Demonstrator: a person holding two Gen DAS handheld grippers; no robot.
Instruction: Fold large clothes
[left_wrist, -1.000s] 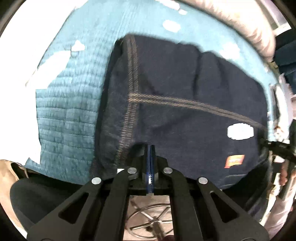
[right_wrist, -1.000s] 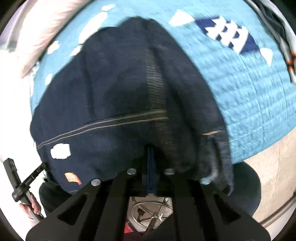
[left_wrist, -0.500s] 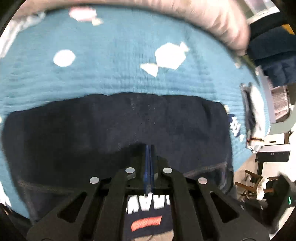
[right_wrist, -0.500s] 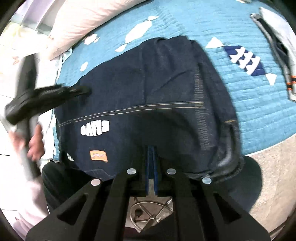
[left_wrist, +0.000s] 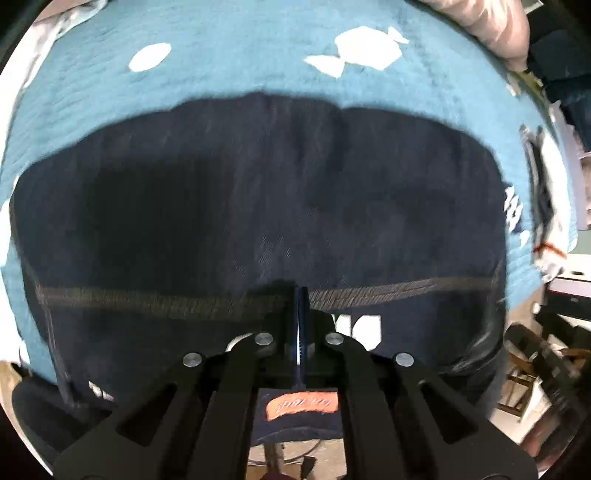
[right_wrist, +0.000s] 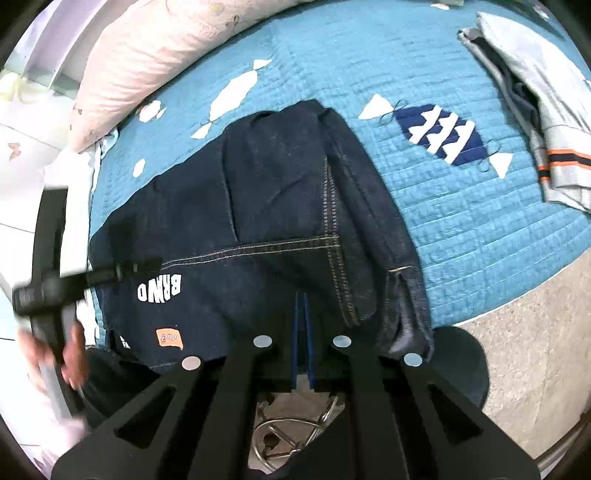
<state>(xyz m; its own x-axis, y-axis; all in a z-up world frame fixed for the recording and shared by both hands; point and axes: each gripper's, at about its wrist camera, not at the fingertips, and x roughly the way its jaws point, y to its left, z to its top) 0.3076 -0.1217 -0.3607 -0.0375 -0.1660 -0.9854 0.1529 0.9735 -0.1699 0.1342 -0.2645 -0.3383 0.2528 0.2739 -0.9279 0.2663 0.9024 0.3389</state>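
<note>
A pair of dark navy denim jeans with tan contrast stitching (right_wrist: 280, 221) lies folded on a teal quilted bedspread printed with white candy shapes (right_wrist: 424, 206), its near edge hanging over the bed's front edge toward the cameras. White block lettering (right_wrist: 159, 288) and a small orange sewn label (right_wrist: 170, 338) mark the denim's lower left in the right wrist view; the same orange label (left_wrist: 302, 405) shows between the arms of the left gripper (left_wrist: 300, 325), whose jaws are pressed together with no clear sign of cloth between them. The right gripper (right_wrist: 303, 332) is likewise nearly closed, its blue-edged pads a sliver apart just above the jeans' near edge; whether any fabric is pinched there cannot be told. A long pale pink pillow (right_wrist: 155, 55) lies along the far left side of the bed. A navy-and-white candy motif (right_wrist: 439, 134) decorates the quilt to the right of the jeans, and beyond it lies a folded grey garment with orange and navy striped trim (right_wrist: 546, 122). Speckled beige stone flooring (right_wrist: 524, 347) meets the bed's lower right edge. A hand (right_wrist: 72, 354) at far left grips a black handle.
</note>
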